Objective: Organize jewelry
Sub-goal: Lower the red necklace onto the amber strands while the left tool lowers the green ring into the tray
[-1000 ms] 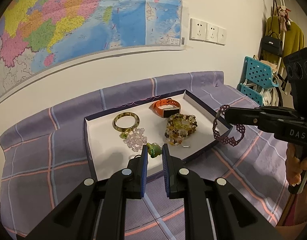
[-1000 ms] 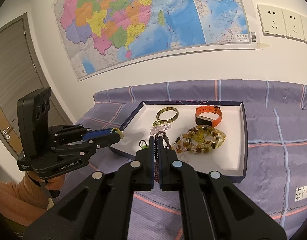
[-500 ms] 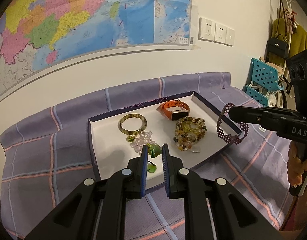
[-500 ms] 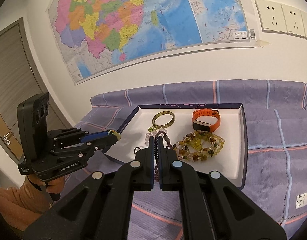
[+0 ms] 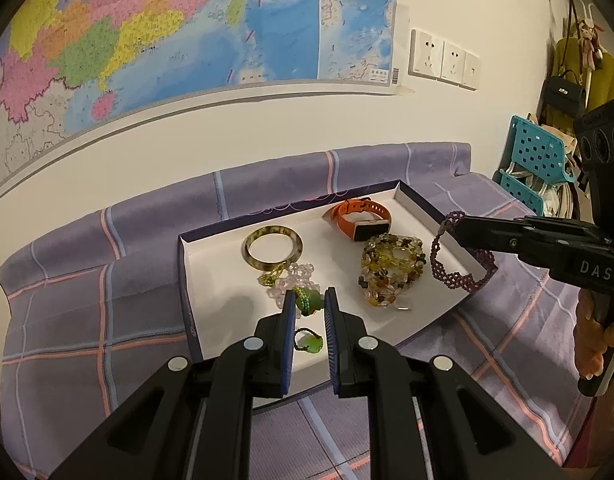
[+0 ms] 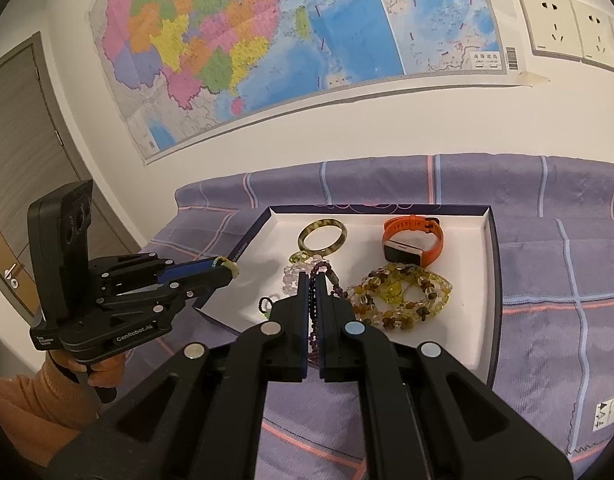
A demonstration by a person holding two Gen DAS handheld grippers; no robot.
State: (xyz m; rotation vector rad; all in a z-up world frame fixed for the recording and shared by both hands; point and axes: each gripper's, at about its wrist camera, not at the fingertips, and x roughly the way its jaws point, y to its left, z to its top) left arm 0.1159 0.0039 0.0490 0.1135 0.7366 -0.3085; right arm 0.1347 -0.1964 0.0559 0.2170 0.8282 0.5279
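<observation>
Purple beaded bracelet (image 5: 459, 272) hung clamped in the right gripper (image 5: 457, 224), dangling over the right rim of the white tray (image 5: 219, 280). Left gripper (image 5: 309, 308) was pinched on a small green beaded piece (image 5: 307, 300) above the tray's near part; a green pendant (image 5: 309, 344) lay below it.

Tray already held the olive bangle (image 5: 273, 246), orange watch (image 5: 361, 218), amber bead cluster (image 5: 391, 272) and a pale crystal bracelet (image 5: 295, 280).

Risks, as judged:
- Bracelet hung half outside the rim; an early release would likely drop it on the purple cloth (image 5: 507, 320).
- Limp loop could drape onto the amber cluster and tangle.
- Green piece, held by little, might slip.
</observation>
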